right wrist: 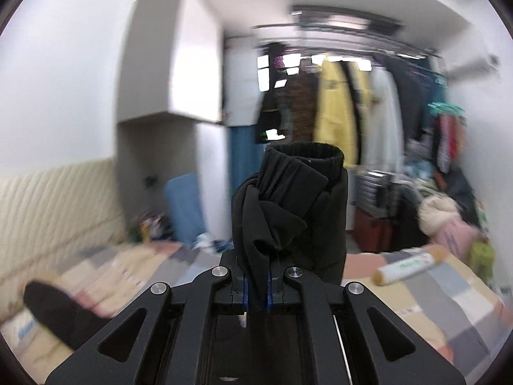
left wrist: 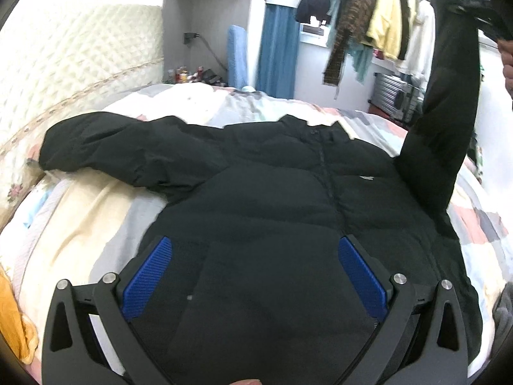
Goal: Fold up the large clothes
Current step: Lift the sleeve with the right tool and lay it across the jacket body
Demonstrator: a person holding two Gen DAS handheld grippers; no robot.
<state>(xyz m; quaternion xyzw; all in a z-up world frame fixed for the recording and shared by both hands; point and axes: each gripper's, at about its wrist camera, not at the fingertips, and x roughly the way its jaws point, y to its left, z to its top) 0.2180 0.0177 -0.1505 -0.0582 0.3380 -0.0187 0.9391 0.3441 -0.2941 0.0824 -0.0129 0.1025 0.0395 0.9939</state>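
Note:
A black puffer jacket (left wrist: pixel 282 199) lies front-up on the bed, its collar toward the far side. One sleeve (left wrist: pixel 105 147) lies spread out to the left. The other sleeve (left wrist: pixel 445 122) is lifted high at the right. My right gripper (right wrist: pixel 256 284) is shut on that sleeve's cuff end (right wrist: pixel 295 199), which stands bunched above the pads. My left gripper (left wrist: pixel 255 276) hovers open over the jacket's lower body, with nothing pinched between its blue pads (left wrist: pixel 147 279).
The bed has a patchwork cover (left wrist: pixel 96 224) and a padded headboard (left wrist: pixel 64 61) at the left. A rack of hanging clothes (left wrist: pixel 378 22) fills the back right. A rolled tube (right wrist: pixel 410 264) lies on the bed. Clutter and a blue board (left wrist: pixel 237 54) stand behind.

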